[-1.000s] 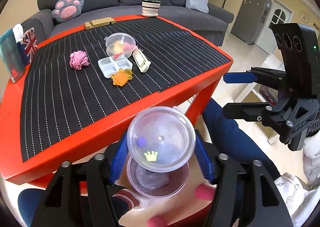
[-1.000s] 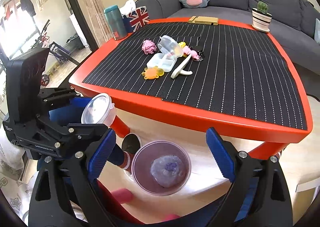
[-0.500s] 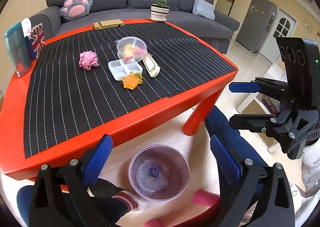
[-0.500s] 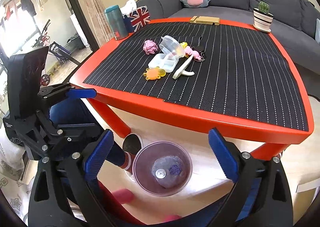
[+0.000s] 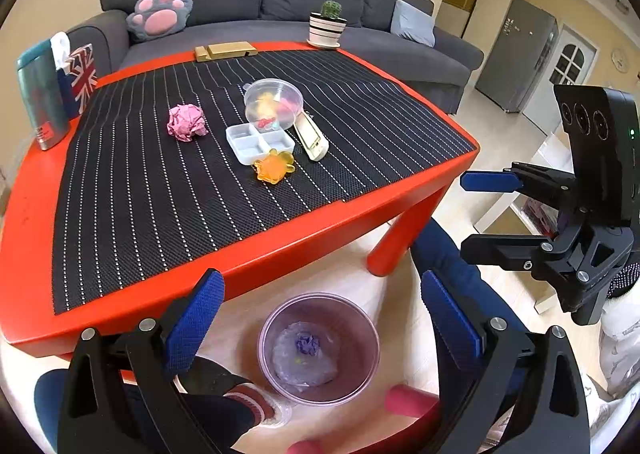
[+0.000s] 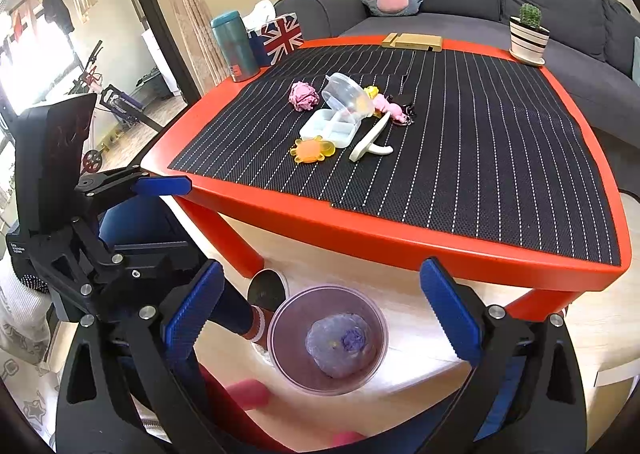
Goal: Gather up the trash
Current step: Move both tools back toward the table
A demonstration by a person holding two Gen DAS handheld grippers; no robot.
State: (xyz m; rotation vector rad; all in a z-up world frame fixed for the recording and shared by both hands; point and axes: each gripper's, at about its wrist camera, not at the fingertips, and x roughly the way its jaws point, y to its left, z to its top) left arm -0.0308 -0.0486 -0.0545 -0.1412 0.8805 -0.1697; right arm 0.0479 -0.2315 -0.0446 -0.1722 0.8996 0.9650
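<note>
Hanging spread and empty above the bin (image 5: 320,346) on the floor, both claws, left (image 5: 320,328) and right (image 6: 320,324), face the worktop (image 5: 280,250), where the pink wad (image 5: 186,122) lies ahead, nearer the left claw.

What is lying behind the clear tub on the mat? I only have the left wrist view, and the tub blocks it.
Observer: A small pink toy lies on the mat just behind the clear tub, with a black keyring beside it.
Operator: Is the tub standing upright?
Observer: No. The right wrist view shows it tipped over, leaning on the white tray.
Operator: And the white clip next to the tray?
Observer: Seen side on, the white clip is thin and tilted, propped up on a curved foot.
</note>
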